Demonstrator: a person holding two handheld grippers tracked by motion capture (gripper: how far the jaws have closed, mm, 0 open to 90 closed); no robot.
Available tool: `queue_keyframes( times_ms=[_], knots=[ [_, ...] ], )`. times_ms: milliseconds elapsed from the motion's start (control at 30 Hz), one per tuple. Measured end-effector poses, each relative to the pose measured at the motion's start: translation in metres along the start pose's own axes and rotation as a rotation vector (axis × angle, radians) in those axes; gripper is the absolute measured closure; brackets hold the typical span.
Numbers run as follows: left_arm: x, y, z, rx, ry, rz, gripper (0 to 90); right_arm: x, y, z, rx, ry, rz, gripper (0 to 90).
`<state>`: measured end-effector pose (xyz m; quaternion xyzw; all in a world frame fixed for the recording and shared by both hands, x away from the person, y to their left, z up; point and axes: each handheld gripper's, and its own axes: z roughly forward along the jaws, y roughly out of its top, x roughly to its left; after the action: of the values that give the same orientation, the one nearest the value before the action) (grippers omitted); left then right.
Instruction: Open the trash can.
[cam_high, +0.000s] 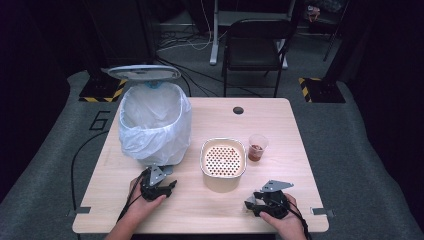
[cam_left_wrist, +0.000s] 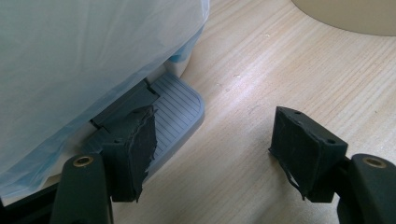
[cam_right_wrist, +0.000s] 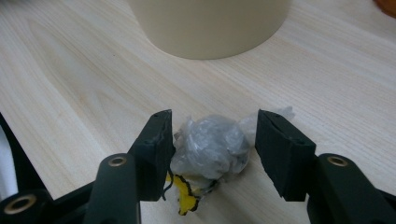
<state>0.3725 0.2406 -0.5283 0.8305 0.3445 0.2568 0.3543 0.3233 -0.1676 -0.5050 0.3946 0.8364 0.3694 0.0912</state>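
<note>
A crumpled wad of clear plastic wrap with a yellow scrap under it lies on the wooden table. My right gripper is open around the wad, its left jaw close against it and a gap at the right jaw. In the high view the right gripper sits near the table's front right. My left gripper is at the front left, open and holding nothing. Its left jaw hovers over the grey foot pedal of the bin.
The bin carries a white bag liner and its lid stands open. A cream container with a perforated top stands mid-table, just ahead of both grippers. A clear cup with brown contents stands to its right. A chair stands beyond the table.
</note>
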Motion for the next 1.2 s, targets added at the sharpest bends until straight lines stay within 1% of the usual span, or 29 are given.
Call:
queue_keyframes(
  times_ms=[67,100,200,300,400,600,700,833,900,1000,1100,1133,1167,1200],
  knots=[
    [0.000,0.000,0.000,0.000,0.000,0.000,30.9,0.000,0.000,0.001,0.003,-0.001,0.004,49.0],
    [0.000,0.000,0.000,0.000,0.000,0.001,30.9,-0.001,-0.001,0.001,0.007,-0.007,-0.007,49.8],
    [0.000,0.000,0.000,0.000,0.000,0.001,30.9,-0.001,-0.002,0.003,0.022,0.002,-0.002,51.6],
    [0.000,0.000,0.000,0.000,0.000,0.000,30.9,0.000,-0.001,0.004,0.017,-0.006,0.007,52.4],
    [0.000,0.000,0.000,0.000,0.000,0.000,30.9,-0.002,-0.001,0.004,0.024,-0.002,-0.027,53.7],
    [0.000,0.000,0.000,0.001,0.001,0.000,30.9,-0.001,-0.001,0.003,0.026,0.002,-0.021,54.8],
    [0.000,0.000,0.000,0.001,0.001,0.000,30.9,-0.001,0.001,0.003,0.023,0.000,-0.039,55.6],
    [0.000,0.000,0.000,0.001,0.001,0.000,30.9,-0.001,0.002,0.002,0.021,-0.003,-0.032,55.9],
    [0.000,0.000,0.000,0.001,0.001,0.001,30.9,-0.002,0.002,0.001,0.020,-0.005,-0.032,56.0],
    [0.000,0.000,0.000,0.001,0.001,0.001,30.9,-0.004,0.005,-0.004,-0.002,0.001,-0.018,56.0],
    [0.000,0.000,0.000,0.001,0.001,0.001,30.9,-0.005,0.007,-0.007,0.002,0.004,-0.017,55.9],
    [0.000,0.000,0.000,0.001,0.001,0.001,30.9,-0.005,0.009,-0.010,0.004,0.012,-0.017,55.9],
    [0.000,0.000,0.000,0.001,0.003,0.001,30.9,-0.005,0.011,-0.012,0.006,0.012,-0.027,56.0],
    [0.000,0.000,0.000,0.000,0.003,0.000,30.9,-0.005,0.013,-0.014,0.006,0.013,-0.025,56.0]
  ],
)
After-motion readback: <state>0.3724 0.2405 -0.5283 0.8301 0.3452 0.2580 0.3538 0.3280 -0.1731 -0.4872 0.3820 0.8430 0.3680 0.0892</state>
